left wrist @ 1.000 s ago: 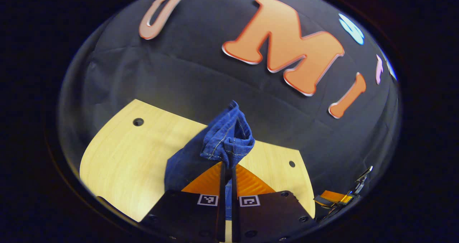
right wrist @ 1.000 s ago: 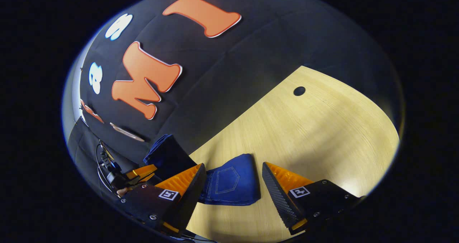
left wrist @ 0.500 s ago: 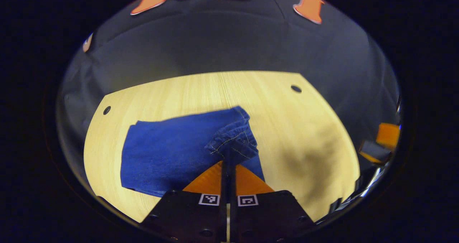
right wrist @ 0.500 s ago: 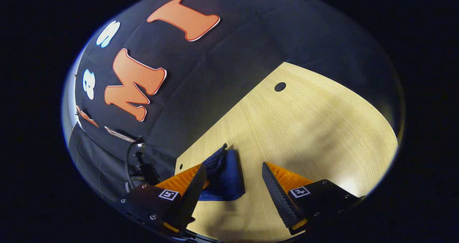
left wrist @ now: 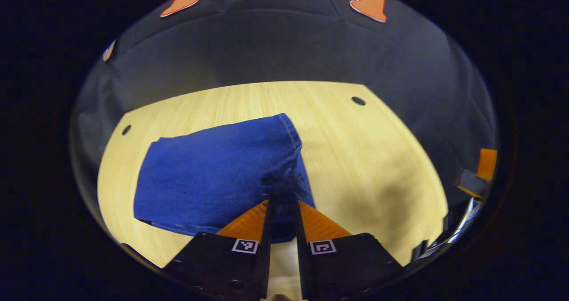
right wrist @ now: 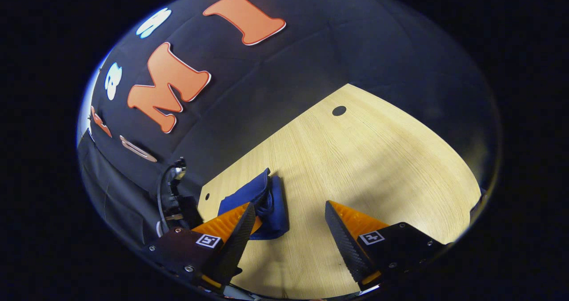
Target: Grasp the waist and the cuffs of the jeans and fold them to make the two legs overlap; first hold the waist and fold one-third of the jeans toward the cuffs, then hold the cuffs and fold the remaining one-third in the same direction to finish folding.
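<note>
**Folded jeans lie flat on the counter, both claws released**

In the left gripper view, the left claw (left wrist: 282,203) sits at the near edge of the jeans (left wrist: 213,172), its two fingers parted by a narrow gap with denim showing between them; whether they touch the cloth cannot be told. The jeans lie flat as a folded blue bundle on the pale wooden counter (left wrist: 373,158). A stitched hem runs along the bundle's right edge, just beyond the claw. Past the jeans the counter is bare wood, with a small round hole (left wrist: 358,100) near its far right corner and another hole beyond the bundle's left end.

In the right gripper view, the right claw (right wrist: 289,214) is spread wide and holds nothing. The jeans (right wrist: 260,201) lie just beside its left finger, seen edge-on as stacked layers. The counter (right wrist: 378,158) stretches away from the bundle, and a round hole (right wrist: 338,110) sits well apart from it near the far edge.
</note>
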The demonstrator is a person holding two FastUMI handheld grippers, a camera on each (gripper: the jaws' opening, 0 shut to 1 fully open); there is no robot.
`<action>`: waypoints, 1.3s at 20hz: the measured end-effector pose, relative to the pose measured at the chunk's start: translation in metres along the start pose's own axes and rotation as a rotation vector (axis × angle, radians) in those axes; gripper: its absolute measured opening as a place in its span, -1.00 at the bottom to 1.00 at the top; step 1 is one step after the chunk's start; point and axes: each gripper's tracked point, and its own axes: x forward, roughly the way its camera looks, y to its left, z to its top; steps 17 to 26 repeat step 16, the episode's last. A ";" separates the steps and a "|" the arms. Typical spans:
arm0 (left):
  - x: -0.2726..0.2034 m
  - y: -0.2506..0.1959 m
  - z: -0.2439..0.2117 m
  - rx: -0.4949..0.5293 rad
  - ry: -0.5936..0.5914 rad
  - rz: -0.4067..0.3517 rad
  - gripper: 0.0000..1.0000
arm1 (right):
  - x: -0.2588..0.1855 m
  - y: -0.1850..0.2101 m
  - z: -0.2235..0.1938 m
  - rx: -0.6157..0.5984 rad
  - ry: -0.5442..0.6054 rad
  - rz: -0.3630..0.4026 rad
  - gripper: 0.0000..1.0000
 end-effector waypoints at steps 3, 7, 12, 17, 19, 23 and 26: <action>-0.053 -0.008 0.020 -0.030 -0.059 -0.154 0.96 | -0.010 0.025 -0.002 -0.080 -0.028 -0.020 0.95; -0.173 0.056 0.074 0.045 -0.316 -0.070 0.95 | -0.034 0.087 0.003 -0.219 -0.129 -0.009 0.95; -0.314 0.166 0.111 0.039 -0.648 0.136 0.94 | -0.076 0.164 0.015 -0.457 -0.302 -0.007 0.94; -0.379 0.223 0.100 -0.082 -0.784 0.221 0.94 | -0.102 0.217 0.017 -0.548 -0.469 0.030 0.94; -0.379 0.223 0.100 -0.082 -0.784 0.221 0.94 | -0.102 0.217 0.017 -0.548 -0.469 0.030 0.94; -0.379 0.223 0.100 -0.082 -0.784 0.221 0.94 | -0.102 0.217 0.017 -0.548 -0.469 0.030 0.94; -0.379 0.223 0.100 -0.082 -0.784 0.221 0.94 | -0.102 0.217 0.017 -0.548 -0.469 0.030 0.94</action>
